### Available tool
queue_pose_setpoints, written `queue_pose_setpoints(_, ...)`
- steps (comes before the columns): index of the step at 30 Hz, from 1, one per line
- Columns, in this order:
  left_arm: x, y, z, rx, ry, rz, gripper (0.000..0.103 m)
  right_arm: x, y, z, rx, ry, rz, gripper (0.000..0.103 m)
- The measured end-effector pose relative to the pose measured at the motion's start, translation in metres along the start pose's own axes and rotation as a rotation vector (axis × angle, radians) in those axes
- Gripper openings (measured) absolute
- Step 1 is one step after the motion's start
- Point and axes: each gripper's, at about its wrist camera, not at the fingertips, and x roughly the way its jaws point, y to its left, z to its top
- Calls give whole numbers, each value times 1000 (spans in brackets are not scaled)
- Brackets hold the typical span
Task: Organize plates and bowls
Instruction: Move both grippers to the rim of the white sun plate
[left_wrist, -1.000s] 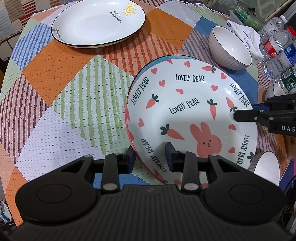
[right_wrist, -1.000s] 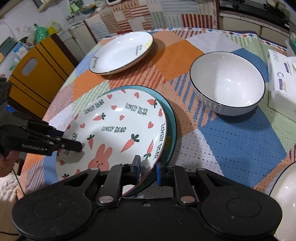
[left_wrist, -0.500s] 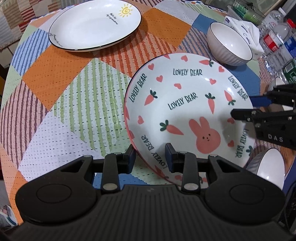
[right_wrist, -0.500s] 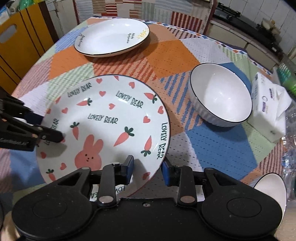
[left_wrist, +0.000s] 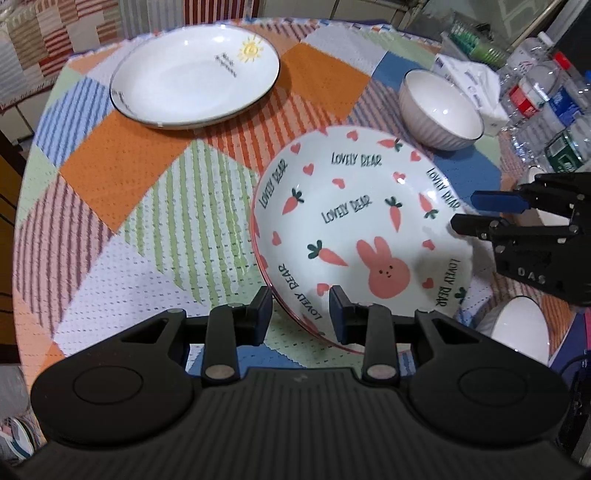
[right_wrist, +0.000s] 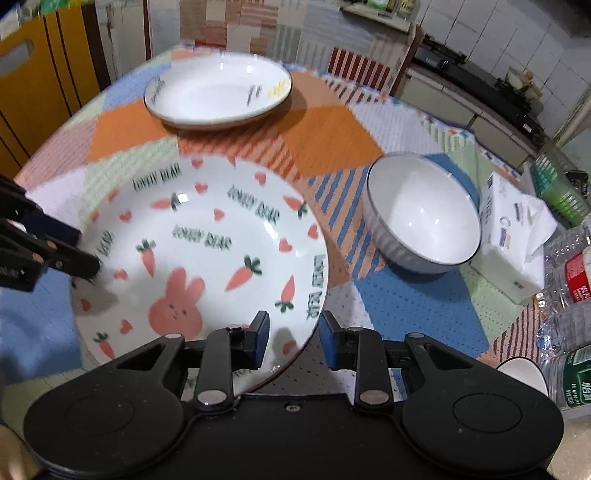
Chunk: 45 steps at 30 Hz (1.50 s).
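Observation:
A white bunny-and-carrot plate (left_wrist: 351, 221) (right_wrist: 207, 258) hangs tilted just above the patchwork tablecloth (left_wrist: 129, 166). My left gripper (left_wrist: 301, 314) is shut on its near rim, and the right wrist view shows it (right_wrist: 85, 253) at the plate's left edge. My right gripper (right_wrist: 291, 332) straddles the opposite rim. Its jaws are closing, with the rim between them and a small gap at the outer pad. From the left wrist view the right gripper (left_wrist: 465, 212) reaches in from the right. A white sun-print plate (left_wrist: 192, 81) (right_wrist: 218, 92) lies at the far side.
A large white bowl (left_wrist: 441, 107) (right_wrist: 421, 221) stands right of the bunny plate, with a tissue pack (left_wrist: 469, 81) (right_wrist: 513, 236) behind it. Several water bottles (left_wrist: 543, 99) (right_wrist: 576, 280) crowd the right edge. A small white bowl (left_wrist: 521, 332) (right_wrist: 521, 373) sits near right. A yellow cabinet (right_wrist: 37, 74) stands beyond the table.
The bunny plate has risen off the teal plate that lay under it, which no longer shows. The right gripper let go of the stacked rims, opened and swung round to the bunny plate's rim.

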Motion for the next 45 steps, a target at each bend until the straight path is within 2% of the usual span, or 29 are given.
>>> queue_pose_setpoints(5,-30,1,2,33,-44,13,33,-34,1,8,7,-88,55,35)
queue_pose_setpoints(12,-78,21,14,63,-120,52,35,-76,9,25,6,-189,155,49)
queue_pose_setpoints(15,-96,31,23,97,-149,75,41,-88,12,37,-1,-219,198,56)
queue_pose_setpoints(18,-111,39,33,143,-172,99,42,-96,14,54,-4,-243,240,62)
queue_pose_setpoints(20,-117,47,41,156,-196,101,47,-99,15,67,-4,-255,268,63)
queue_pose_setpoints(21,-120,52,44,157,-216,101,50,-98,16,74,-7,-261,284,67)
queue_pose_setpoints(22,-121,57,47,152,-237,107,55,-97,17,81,-14,-270,302,76)
queue_pose_setpoints(25,-116,75,54,131,-287,116,61,-77,15,98,-18,-317,336,82)
queue_pose_setpoints(27,-107,88,58,114,-297,121,66,-55,10,107,27,-350,347,83)
queue_pose_setpoints(31,-80,111,64,69,-316,148,67,-11,-6,120,156,-396,392,83)
queue_pose_setpoints(39,-24,143,84,-7,-337,129,67,72,-26,137,413,-253,466,80)
queue_pose_setpoints(40,-17,145,87,-16,-346,144,67,80,-28,139,440,-238,476,78)
queue_pose_setpoints(42,-7,145,90,-23,-365,211,65,94,-29,143,464,-213,464,78)
queue_pose_setpoints(45,9,146,91,-36,-360,196,65,109,-23,149,431,-178,385,77)
